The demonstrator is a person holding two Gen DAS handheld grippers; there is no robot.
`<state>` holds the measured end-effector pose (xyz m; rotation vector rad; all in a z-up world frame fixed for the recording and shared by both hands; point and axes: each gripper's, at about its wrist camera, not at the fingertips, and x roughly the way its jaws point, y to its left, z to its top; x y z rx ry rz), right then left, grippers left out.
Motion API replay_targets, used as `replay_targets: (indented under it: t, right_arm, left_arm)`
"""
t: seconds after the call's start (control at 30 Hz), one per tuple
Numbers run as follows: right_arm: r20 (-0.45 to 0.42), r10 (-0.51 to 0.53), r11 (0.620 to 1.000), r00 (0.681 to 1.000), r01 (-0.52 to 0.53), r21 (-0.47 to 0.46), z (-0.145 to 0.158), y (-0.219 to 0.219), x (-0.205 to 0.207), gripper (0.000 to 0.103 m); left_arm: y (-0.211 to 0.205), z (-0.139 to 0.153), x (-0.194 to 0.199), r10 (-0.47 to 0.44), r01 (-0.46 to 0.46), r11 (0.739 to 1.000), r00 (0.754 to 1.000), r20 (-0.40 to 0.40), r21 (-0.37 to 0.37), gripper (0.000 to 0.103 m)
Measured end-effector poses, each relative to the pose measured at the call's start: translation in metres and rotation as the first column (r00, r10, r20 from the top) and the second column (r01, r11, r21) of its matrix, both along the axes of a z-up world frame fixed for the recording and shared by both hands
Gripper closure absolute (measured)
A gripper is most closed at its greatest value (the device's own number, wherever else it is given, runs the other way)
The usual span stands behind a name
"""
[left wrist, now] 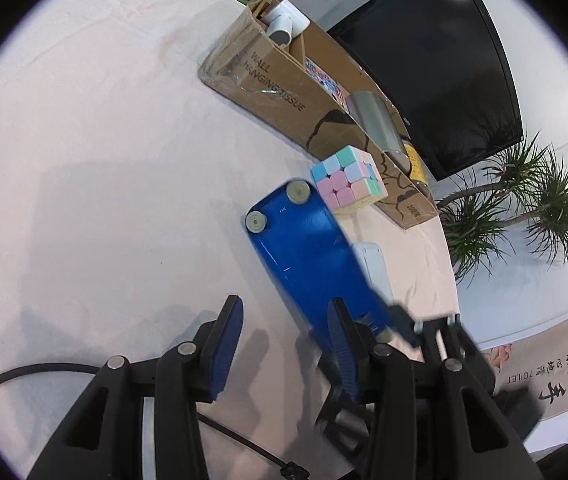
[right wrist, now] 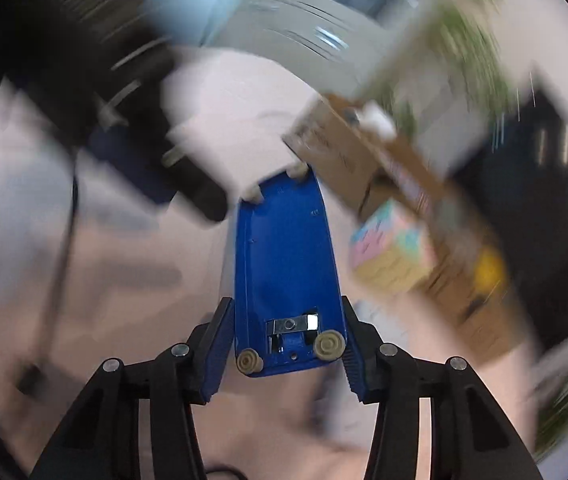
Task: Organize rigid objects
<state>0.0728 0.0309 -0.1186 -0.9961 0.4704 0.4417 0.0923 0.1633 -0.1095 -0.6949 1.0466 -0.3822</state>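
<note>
A blue stapler (left wrist: 304, 256) hangs upside down over the pale table, its rubber feet showing. My right gripper (right wrist: 286, 308) is shut on its rear end (right wrist: 288, 264), pads pressing both sides; in the left wrist view this gripper (left wrist: 408, 328) appears blurred at the lower right. My left gripper (left wrist: 284, 344) stands open beside the stapler with only bare table between its fingers. A pastel puzzle cube (left wrist: 350, 180) sits against an open cardboard box (left wrist: 268, 80). The right wrist view is heavily blurred; the cube (right wrist: 388, 248) and the box (right wrist: 364, 160) lie right of the stapler.
The box holds a white pipe fitting (left wrist: 284, 20), a grey cylinder (left wrist: 376, 120) and a yellow item (left wrist: 414, 160). A white object (left wrist: 372, 264) lies under the stapler. A black monitor (left wrist: 436, 64) and plants (left wrist: 524, 200) stand beyond the table. A black cable (left wrist: 24, 376) runs at lower left.
</note>
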Motion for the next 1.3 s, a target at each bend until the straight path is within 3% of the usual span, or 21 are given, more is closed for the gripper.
replay_targets:
  t: [0.07,0.1,0.17,0.2,0.27,0.33,0.37,0.53,0.57,0.63,0.73,0.8,0.87,0.93,1.0,1.07,1.1,1.13,1.17,1.2,1.3]
  right_arm:
    - [-0.051,0.064,0.997,0.997,-0.062,0.044,0.006,-0.006,-0.011,0.046]
    - [-0.098,0.082,0.990,0.992,-0.070,0.120,0.015,-0.013,-0.013,0.030]
    - [-0.230,0.090,0.944,0.969,-0.010,0.329,0.039,-0.034,-0.005,0.012]
    - [-0.313,0.088,0.899,0.946,0.059,0.433,0.049,-0.048,0.007,0.010]
    - [-0.450,0.071,0.822,0.890,0.203,0.531,0.055,-0.064,0.032,0.011]
    - [-0.533,0.075,0.780,0.843,0.283,0.558,0.052,-0.069,0.049,0.022]
    - [-0.545,0.070,0.779,0.835,0.296,0.552,0.049,-0.066,0.054,0.034]
    - [-0.548,-0.035,0.790,0.835,0.359,0.497,0.042,-0.058,0.069,0.056]
    - [-0.548,-0.064,0.800,0.834,0.371,0.472,0.040,-0.056,0.073,0.067]
    - [-0.533,-0.065,0.810,0.844,0.356,0.466,0.037,-0.053,0.070,0.068]
    - [-0.430,-0.096,0.867,0.898,0.288,0.407,0.036,-0.042,0.061,0.069]
    - [-0.268,-0.127,0.929,0.955,0.210,0.305,0.033,-0.029,0.048,0.070]
    - [-0.010,-0.140,0.983,0.990,0.140,0.119,0.021,-0.016,0.030,0.071]
    - [0.149,-0.125,0.991,0.981,0.130,-0.025,0.007,-0.007,0.019,0.071]
    - [0.236,-0.062,0.987,0.970,0.095,-0.131,-0.008,0.003,0.003,0.071]
    - [0.286,0.043,0.986,0.957,0.005,-0.166,-0.013,0.010,-0.022,0.067]
    - [0.244,0.082,0.990,0.966,-0.050,-0.135,-0.008,0.009,-0.030,0.060]
    - [0.127,0.108,0.994,0.986,-0.105,-0.030,0.007,0.005,-0.034,0.052]
    - [0.050,0.098,0.992,0.994,-0.101,0.071,0.020,-0.002,-0.032,0.033]
    - [0.002,0.084,0.984,0.996,-0.083,0.155,0.032,-0.009,-0.028,0.028]
    - [-0.214,0.045,0.925,0.976,0.040,0.378,0.063,-0.036,0.007,0.028]
  left_arm:
    - [0.002,-0.001,0.002,0.004,-0.004,1.000,1.000,-0.003,0.006,0.061]
    - [0.001,-0.001,0.003,0.004,-0.004,1.000,1.000,-0.006,0.009,0.060]
    - [0.000,-0.003,0.004,0.003,-0.003,1.000,1.000,-0.007,0.012,0.058]
    - [-0.001,-0.003,0.004,0.001,-0.001,1.000,1.000,-0.010,0.012,0.058]
    - [-0.006,-0.005,0.006,-0.006,0.006,1.000,1.000,-0.016,0.016,0.058]
    - [-0.008,-0.006,0.009,-0.011,0.011,1.000,1.000,-0.020,0.019,0.058]
    - [-0.009,-0.006,0.009,-0.014,0.014,1.000,1.000,-0.020,0.019,0.058]
    - [-0.005,-0.008,0.014,-0.001,0.002,0.999,1.000,-0.015,0.034,0.058]
    - [-0.003,-0.010,0.014,0.003,-0.002,1.000,1.000,-0.020,0.030,0.058]
    - [0.000,-0.012,0.014,0.012,-0.011,1.000,1.000,-0.027,0.019,0.058]
    - [-0.001,-0.010,0.013,0.010,-0.010,1.000,1.000,-0.022,0.027,0.058]
    - [0.001,-0.008,0.013,0.016,-0.016,1.000,1.000,-0.014,0.023,0.058]
    - [0.005,-0.006,0.013,0.031,-0.031,0.999,1.000,-0.006,0.027,0.058]
    - [0.011,-0.004,0.013,0.050,-0.050,0.998,0.999,-0.005,0.028,0.058]
    - [0.017,-0.005,0.014,0.062,-0.062,0.998,0.998,-0.011,0.020,0.058]
    - [0.021,-0.009,0.015,0.065,-0.064,0.998,0.998,-0.028,0.019,0.058]
    - [0.020,-0.011,0.014,0.062,-0.061,0.998,0.997,-0.044,0.022,0.058]
    - [0.020,-0.013,0.015,0.055,-0.054,0.998,0.997,-0.053,0.021,0.058]
    - [0.019,-0.014,0.016,0.048,-0.047,0.999,0.997,-0.059,0.019,0.058]
    - [0.018,-0.016,0.015,0.041,-0.040,0.999,0.997,-0.063,0.014,0.058]
    - [0.012,-0.021,0.016,0.026,-0.026,1.000,0.997,-0.079,0.005,0.049]
